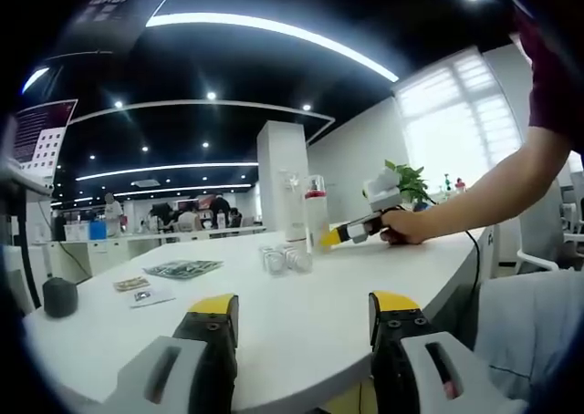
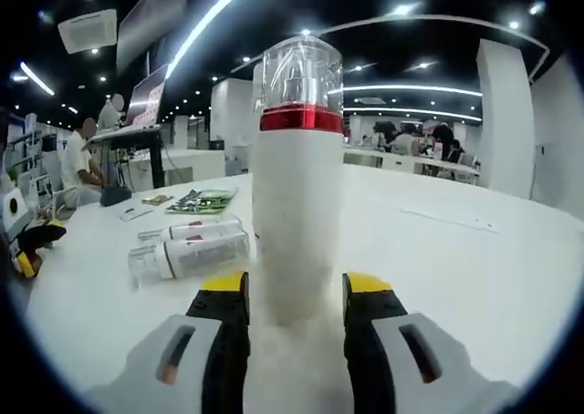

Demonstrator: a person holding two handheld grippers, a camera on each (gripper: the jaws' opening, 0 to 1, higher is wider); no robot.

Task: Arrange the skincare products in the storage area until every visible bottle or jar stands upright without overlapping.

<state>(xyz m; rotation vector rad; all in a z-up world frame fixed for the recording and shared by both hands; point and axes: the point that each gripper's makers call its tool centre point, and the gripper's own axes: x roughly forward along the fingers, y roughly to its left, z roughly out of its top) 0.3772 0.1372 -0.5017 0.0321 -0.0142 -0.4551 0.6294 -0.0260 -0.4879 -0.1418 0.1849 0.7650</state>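
Skincare bottle (image 2: 297, 177), white with a red band and a clear cap, stands upright at the centre of the right gripper view, its base between the jaws of the right gripper (image 2: 294, 305); the yellow-tipped jaws sit just beside its sides (whether they actually press it, I cannot tell). Two smaller bottles (image 2: 189, 247) lie on their sides at left of centre on the white table (image 2: 456, 250). In the left gripper view the left gripper (image 1: 306, 318) hangs wide open over the table edge at the bottom, holding nothing. Mid-frame stand the tall bottle and a white box (image 1: 292, 204), with the lying bottles (image 1: 286, 259) in front. A leaflet (image 1: 182, 268) lies at left.
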